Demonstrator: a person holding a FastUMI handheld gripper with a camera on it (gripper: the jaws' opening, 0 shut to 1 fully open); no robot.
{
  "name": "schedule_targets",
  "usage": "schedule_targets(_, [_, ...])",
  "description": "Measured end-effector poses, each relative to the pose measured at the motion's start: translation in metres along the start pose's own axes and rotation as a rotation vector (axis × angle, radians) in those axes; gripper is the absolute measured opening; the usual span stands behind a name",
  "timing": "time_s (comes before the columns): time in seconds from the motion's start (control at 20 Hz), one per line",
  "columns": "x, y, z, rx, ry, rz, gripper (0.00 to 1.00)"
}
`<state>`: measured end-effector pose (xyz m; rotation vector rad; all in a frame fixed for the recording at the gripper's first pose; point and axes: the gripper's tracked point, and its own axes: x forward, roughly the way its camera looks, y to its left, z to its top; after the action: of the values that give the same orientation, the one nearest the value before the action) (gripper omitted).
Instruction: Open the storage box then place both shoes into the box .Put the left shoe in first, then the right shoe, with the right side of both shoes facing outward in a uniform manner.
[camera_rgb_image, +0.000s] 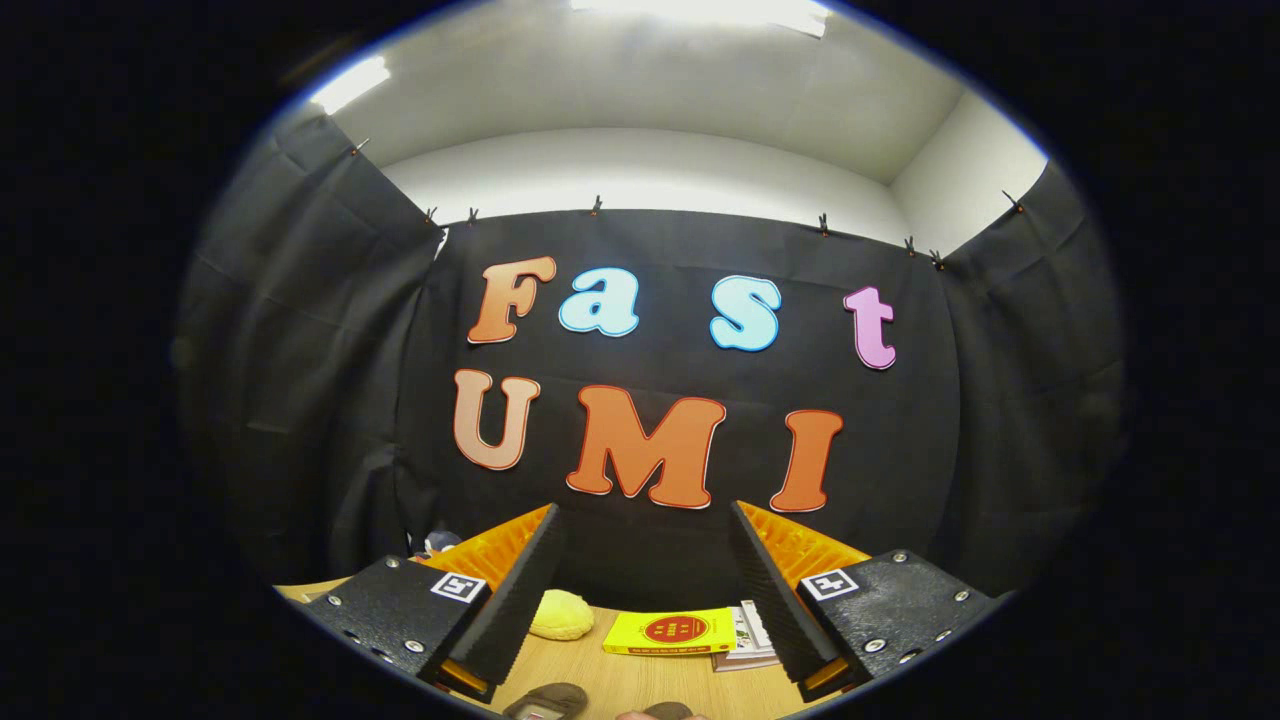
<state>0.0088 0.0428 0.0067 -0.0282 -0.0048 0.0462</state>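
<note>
- Fingers of the gripper (645, 585) stand wide apart with nothing between them, one at about 7 o'clock and the other at about 5 o'clock, and they angle up toward the booth's wall rather than down at the surface.
- Nearest of all, at 6 o'clock and below the gap between the fingers, the rounded brown tops of two shoes (548, 700) just peek up, one toward the left finger and a smaller sliver (668, 711) beside it; too little shows to tell left shoe from right.
- Under them runs a light wooden table (640, 680), its grain visible in the bare strip between the fingers.
- Just ahead of the fingers, a soft yellow lump (560, 614) lies on the wood close to the left finger's inner edge, at roughly 7 o'clock from the gap's middle.
- Beside it, toward 5 o'clock, a flat yellow packet (670, 632) with a red round mark lies on the table, and a printed booklet (752, 640) pokes out from behind the right finger, touching or just beside the packet.
- At 8 o'clock, past the left finger, a small dark blue and white object (437, 543) sits at the table's far edge, too small to identify.
- Beyond the table hangs black cloth (300, 380), clipped along its top edge, forming the back and both sides of the booth.
- Above the cloth, at 12 o'clock, rise a white wall (650, 170) and ceiling with a bright light panel (700, 12), and a second light (350, 84) glows at 11 o'clock.
</note>
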Motion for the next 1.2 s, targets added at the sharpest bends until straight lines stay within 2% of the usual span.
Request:
schedule_targets(0.3, [0.002, 0.022, -0.043, 0.017, 0.108, 0.072, 0.98])
schedule_targets(0.5, [0.001, 0.065, -0.075, 0.055, 0.186, 0.201, 0.98])
schedule_targets(0.75, [0.003, 0.108, -0.115, 0.125, 0.283, 0.323, 0.98])
schedule_targets(1.0, [-0.007, 0.154, -0.17, 0.203, 0.466, 0.462, 0.99])
schedule_targets(1.2, [-0.03, 0.197, -0.219, 0.353, 0.686, 0.608, 0.98])
